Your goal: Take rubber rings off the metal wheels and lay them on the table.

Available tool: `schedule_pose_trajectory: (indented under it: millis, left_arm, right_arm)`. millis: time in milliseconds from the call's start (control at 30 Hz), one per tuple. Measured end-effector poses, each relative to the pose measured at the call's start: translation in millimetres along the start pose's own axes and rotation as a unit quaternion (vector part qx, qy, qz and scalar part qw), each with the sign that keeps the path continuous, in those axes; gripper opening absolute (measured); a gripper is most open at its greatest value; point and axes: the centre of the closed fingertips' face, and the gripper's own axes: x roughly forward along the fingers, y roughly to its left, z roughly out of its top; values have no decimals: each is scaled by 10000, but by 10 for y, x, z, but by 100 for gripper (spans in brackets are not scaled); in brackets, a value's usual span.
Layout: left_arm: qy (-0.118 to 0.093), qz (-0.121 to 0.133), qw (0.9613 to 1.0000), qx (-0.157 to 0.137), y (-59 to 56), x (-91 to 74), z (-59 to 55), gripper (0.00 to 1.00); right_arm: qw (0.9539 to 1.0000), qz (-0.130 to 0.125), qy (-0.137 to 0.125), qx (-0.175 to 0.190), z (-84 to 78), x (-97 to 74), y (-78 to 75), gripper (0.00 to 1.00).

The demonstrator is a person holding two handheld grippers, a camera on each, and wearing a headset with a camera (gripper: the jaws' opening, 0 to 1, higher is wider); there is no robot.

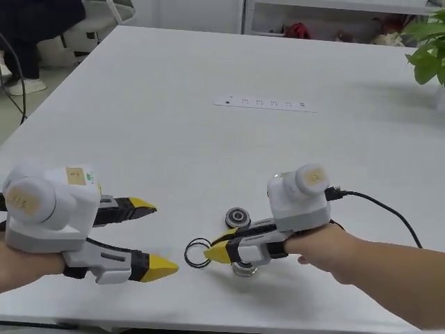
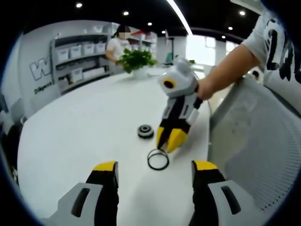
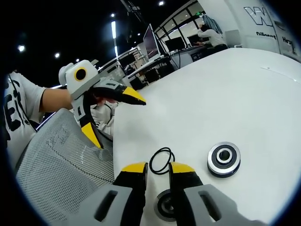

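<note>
Left gripper (image 1: 153, 234) is held low at the left of the head view, jaws spread wide, nothing between them and nothing touched. In the left gripper view the same jaws rise well apart from the bottom, over bare white table (image 1: 208, 139).

Right gripper (image 1: 217, 250) is gripped by a hand (image 1: 327, 250) at the right of the head view, tips pointed left and down at the table. Its jaws are seen almost together in the right gripper view, with a narrow gap left and nothing clamped.

Black rubber ring (image 1: 197, 252) lies flat on the table, off any wheel, right at the right gripper's yellow tips. In the right gripper view the ring (image 3: 162, 161) has its near edge at the tips; whether it is touched cannot be told. In the left gripper view the ring (image 2: 158, 159) lies just below the right gripper (image 2: 170, 139).

One metal wheel (image 1: 237, 217) lies flat just beyond the ring, apart from both grippers; it is also seen at (image 3: 224, 159) and (image 2: 145, 131). A second wheel (image 3: 164, 205) lies beneath the right gripper's jaws, partly hidden; whether a ring is on it cannot be told.

A white power strip (image 1: 264, 104) lies farther back on the table. A black cable (image 1: 382, 205) trails from the right gripper. A grey mesh chair (image 3: 56, 160) stands at the table's edge.
</note>
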Motion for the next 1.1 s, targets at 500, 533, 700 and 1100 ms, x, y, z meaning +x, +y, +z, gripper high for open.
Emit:
schedule_pose_trajectory:
  millis: [500,533,700,1100]
  left_arm:
    - [51,-14,10000,-22,-21,-12,-27,64]
    - [53,-13,10000,-20,-21,-12,-27,64]
    - [90,-21,10000,-18,-19,-12,-41,63]
    - [41,4,10000,43,58,22,67,63]
  right_arm:
    - [9968,63,427,-674,-119,50,130,28]
    - [9953,36,482,-841,-124,45,127,30]
    - [9925,39,516,-1111,-103,18,166,35]
    - [9937,-117,-4,-1115,169,-220,84,39]
